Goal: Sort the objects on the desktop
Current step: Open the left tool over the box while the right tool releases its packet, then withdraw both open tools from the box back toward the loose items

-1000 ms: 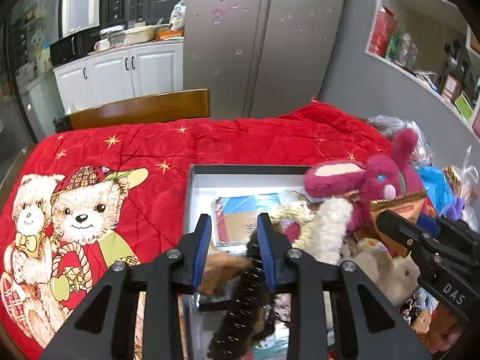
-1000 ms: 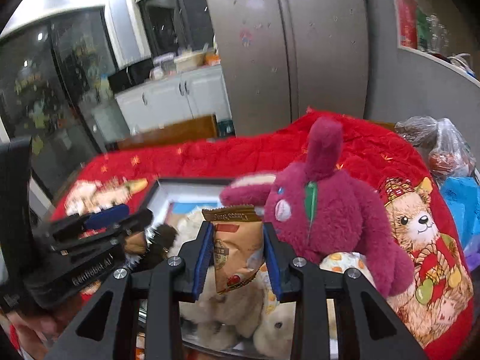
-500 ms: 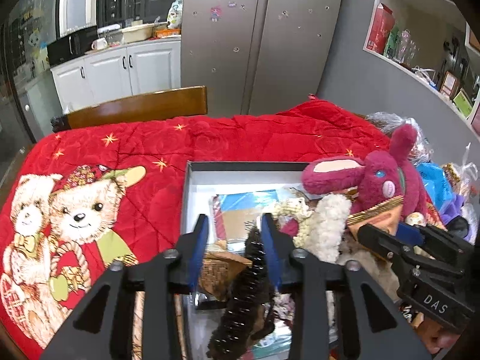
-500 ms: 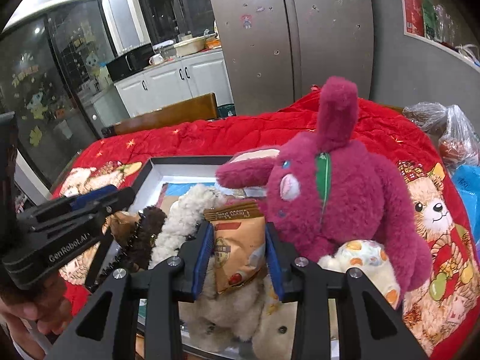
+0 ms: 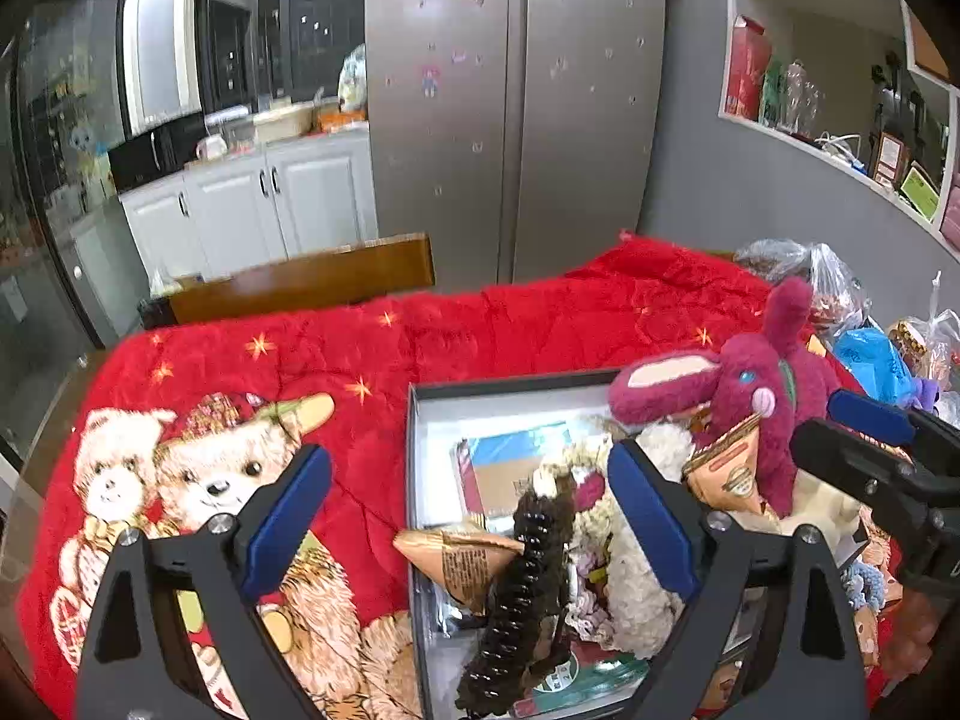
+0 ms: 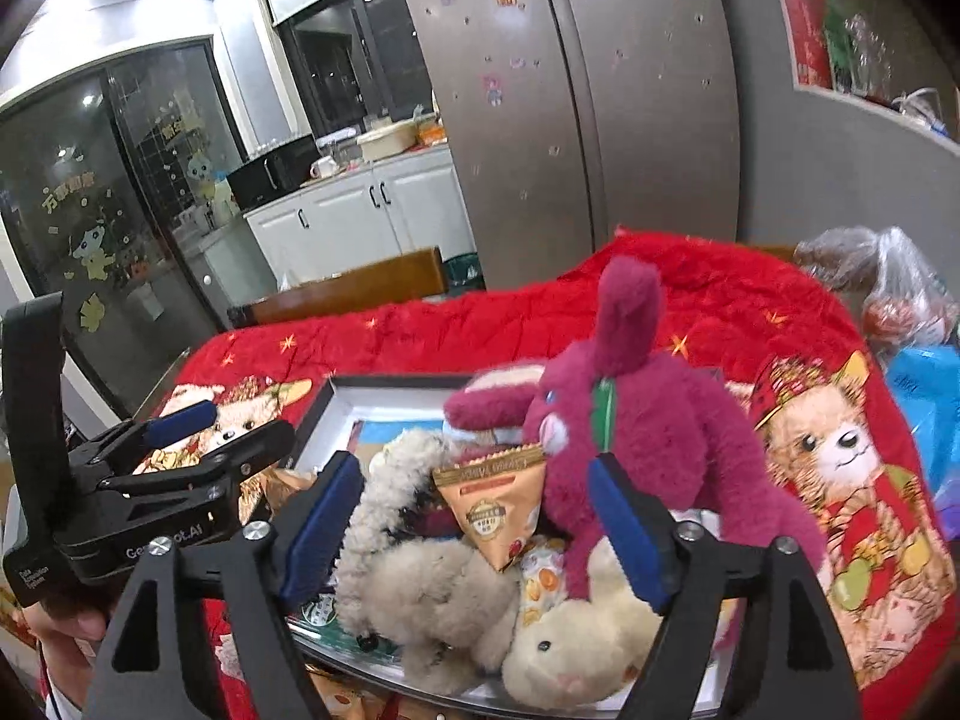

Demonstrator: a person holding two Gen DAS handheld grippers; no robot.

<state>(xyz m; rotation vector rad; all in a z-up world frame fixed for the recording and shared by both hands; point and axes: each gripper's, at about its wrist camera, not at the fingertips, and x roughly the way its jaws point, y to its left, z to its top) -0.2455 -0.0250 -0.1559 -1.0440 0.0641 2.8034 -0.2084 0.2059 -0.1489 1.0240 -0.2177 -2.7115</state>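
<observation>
1. Left gripper (image 5: 471, 516) is opening, released; a brown triangular snack packet (image 5: 456, 558) lies dropped inside the grey tray (image 5: 414, 480).
2. Right gripper (image 6: 474, 522) is opening too; an orange triangular snack packet (image 6: 495, 504) leans on plush toys in that tray, ungripped.

Both grippers are angled down with their blue-padded jaws opening up. The left gripper (image 5: 471, 510) is spread really wide, pads not pressing on anything. The right gripper (image 6: 477, 525) is a bit less wide, pads also clear. A hand (image 6: 72, 624) grips the left gripper's handle at the right camera's left edge.
</observation>
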